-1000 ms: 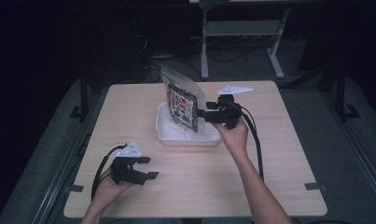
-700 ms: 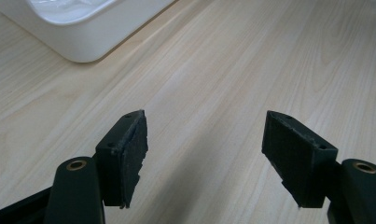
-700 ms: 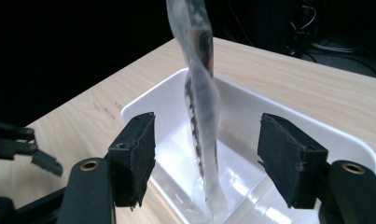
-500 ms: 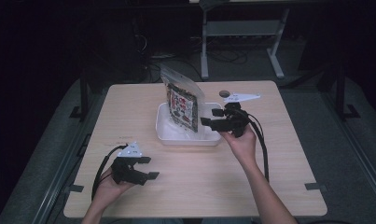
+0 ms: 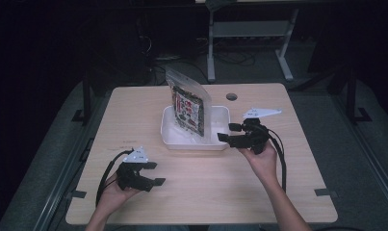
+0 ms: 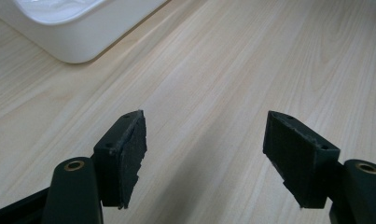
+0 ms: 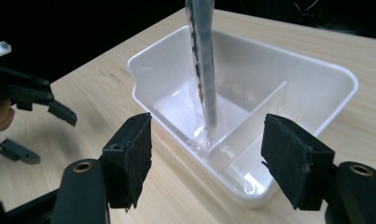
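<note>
Dark floor and a metal frame lie beyond my pale wooden table (image 5: 134,115), which carries a white plastic bin (image 5: 215,113) near its middle. Inside that bin a clear snack pouch (image 5: 187,107) with a dark printed label stands almost upright, its bottom edge down beside the low divider (image 7: 251,123) that splits the bin into 2 compartments. My right claw (image 5: 226,133) sits just off the bin's right side, level with its rim, jaws pointing at the pouch; they have just been opening and now stand spread wide, with nothing between the pads. In the right gripper view the pouch (image 7: 202,70) shows edge-on, rising straight ahead of me and a little beyond my fingertips, apart from them, and the bin's near corner (image 7: 251,198) lies just under and between my 2 jaws. My left claw (image 5: 155,173) rests low over bare wood at the near left of the table, well apart from the bin, its jaws also spread and empty. From the left gripper view the bin's rounded corner (image 6: 78,39) lies ahead and off to the left of my jaws, with plain tabletop (image 6: 209,93) between them.
</note>
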A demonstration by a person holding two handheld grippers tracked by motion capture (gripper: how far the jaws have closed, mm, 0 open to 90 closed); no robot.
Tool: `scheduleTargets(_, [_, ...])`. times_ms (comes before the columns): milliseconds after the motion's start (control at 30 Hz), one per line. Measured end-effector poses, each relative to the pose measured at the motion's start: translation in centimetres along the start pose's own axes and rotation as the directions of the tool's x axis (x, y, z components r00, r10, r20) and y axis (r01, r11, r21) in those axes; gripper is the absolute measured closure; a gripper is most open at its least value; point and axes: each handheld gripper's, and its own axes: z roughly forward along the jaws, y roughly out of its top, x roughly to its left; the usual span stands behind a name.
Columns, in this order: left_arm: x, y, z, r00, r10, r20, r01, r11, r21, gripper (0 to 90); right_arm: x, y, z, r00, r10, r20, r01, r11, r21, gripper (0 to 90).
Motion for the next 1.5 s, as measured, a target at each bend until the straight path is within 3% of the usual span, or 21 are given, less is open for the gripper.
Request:
scheduleTargets(500, [-0.1,0.0,0.4,1.0000,0.007,0.002,-0.007,0.9999,0.015,28.8,-0.5,-4.1,-1.8,0.9995,0.031,0.004,-0.031,0.999,0.042,31.2])
scheduleTargets(1133, [-0.2,0.1,0.4,0.9999,0.012,0.007,-0.012,0.9998,0.015,28.7,-0.9,-7.8,-3.7,0.9975,0.069,0.015,-0.070,0.993,0.091,30.3])
scheduleTargets(1400, [-0.2,-0.1,0.6,0.9999,-0.002,0.014,0.002,0.9999,0.011,28.7,-0.8,-9.9,-3.8,0.9964,0.085,0.004,-0.085,0.990,0.111,29.4])
scheduleTargets(1500, [-0.3,0.0,0.8,0.9996,-0.006,0.026,0.006,1.0000,0.004,28.5,-0.6,-10.7,-3.6,0.9939,0.105,-0.034,-0.100,0.986,0.132,28.8])
